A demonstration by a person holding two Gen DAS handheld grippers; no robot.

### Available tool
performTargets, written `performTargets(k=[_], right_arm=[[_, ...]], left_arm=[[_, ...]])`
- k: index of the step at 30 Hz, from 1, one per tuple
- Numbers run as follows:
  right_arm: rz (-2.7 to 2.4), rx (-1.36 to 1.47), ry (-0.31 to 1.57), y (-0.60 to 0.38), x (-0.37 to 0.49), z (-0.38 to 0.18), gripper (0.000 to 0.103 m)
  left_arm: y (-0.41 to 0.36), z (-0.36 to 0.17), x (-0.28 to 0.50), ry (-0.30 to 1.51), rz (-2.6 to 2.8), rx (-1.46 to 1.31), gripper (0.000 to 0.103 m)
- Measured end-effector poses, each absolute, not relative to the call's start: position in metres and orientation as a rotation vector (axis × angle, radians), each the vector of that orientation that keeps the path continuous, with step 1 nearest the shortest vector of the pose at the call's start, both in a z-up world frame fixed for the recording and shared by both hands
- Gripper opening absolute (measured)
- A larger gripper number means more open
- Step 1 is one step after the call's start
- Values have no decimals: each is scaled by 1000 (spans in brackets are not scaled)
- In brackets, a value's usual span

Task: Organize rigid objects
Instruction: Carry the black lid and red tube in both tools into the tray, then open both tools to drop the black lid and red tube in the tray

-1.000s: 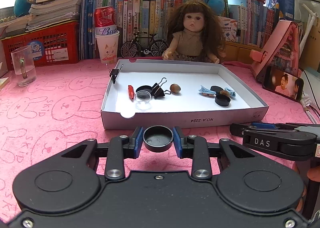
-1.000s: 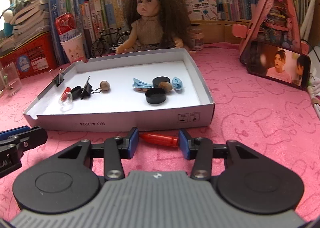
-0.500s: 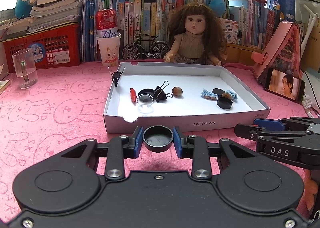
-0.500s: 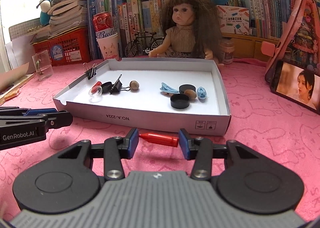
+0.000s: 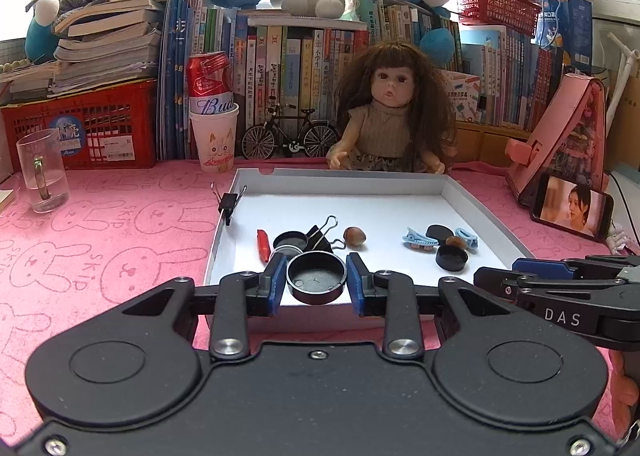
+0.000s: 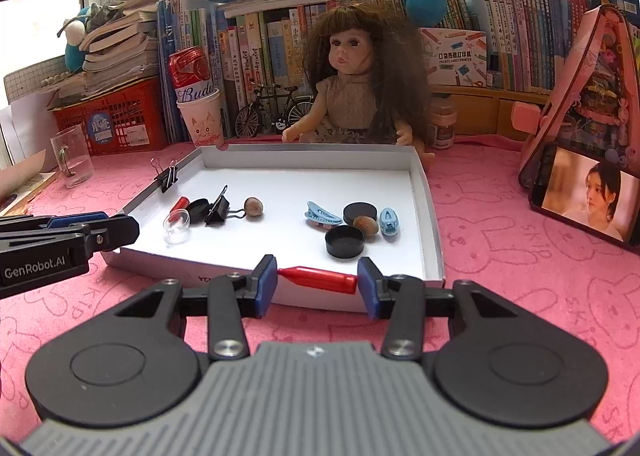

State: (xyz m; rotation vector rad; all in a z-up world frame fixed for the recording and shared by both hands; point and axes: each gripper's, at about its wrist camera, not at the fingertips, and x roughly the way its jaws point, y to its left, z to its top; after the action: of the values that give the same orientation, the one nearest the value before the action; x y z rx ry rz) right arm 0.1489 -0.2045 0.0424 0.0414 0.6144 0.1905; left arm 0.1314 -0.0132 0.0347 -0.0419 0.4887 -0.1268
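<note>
The left gripper (image 5: 317, 283) is clamped on a round black plastic cap (image 5: 316, 278), open side up, and the right gripper (image 6: 317, 283) is clamped end to end on a small red bullet-shaped plastic piece (image 6: 320, 278). Neither grip has altered over the last second; what has changed is where the loads sit. A second ago both were low, in front of the near wall of the shallow white cardboard tray (image 5: 472, 200) on the pink rabbit-print bench (image 5: 120, 224). Now both have risen and come forward, so that the cap and the red piece show above the near wall, over the front part of the tray floor.

That suggests the carry is almost done and only the release is left. The tray already holds two loose groups: to the left a second red piece (image 5: 262, 245), a black cap (image 5: 290, 242), a black binder clip (image 5: 322, 236) and a brown nut (image 5: 354, 236); to the right two light blue hair clips (image 6: 322, 215), two black caps (image 6: 345, 242) and another nut (image 6: 366, 225). A clear plastic cup (image 6: 177, 227) stands by the left group. My guess is each load joins its own kind, though from these views I cannot tell which group either one is bound for
</note>
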Motion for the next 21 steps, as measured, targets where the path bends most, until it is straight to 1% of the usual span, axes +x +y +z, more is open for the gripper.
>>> performTargets(k=[10, 21], right_arm=[[171, 91, 650, -208, 178, 42, 49], [160, 93, 704, -202, 206, 31, 49]], left_arm=[[-9, 27, 181, 562, -107, -67, 30], [-8, 8, 206, 615, -81, -71, 30]])
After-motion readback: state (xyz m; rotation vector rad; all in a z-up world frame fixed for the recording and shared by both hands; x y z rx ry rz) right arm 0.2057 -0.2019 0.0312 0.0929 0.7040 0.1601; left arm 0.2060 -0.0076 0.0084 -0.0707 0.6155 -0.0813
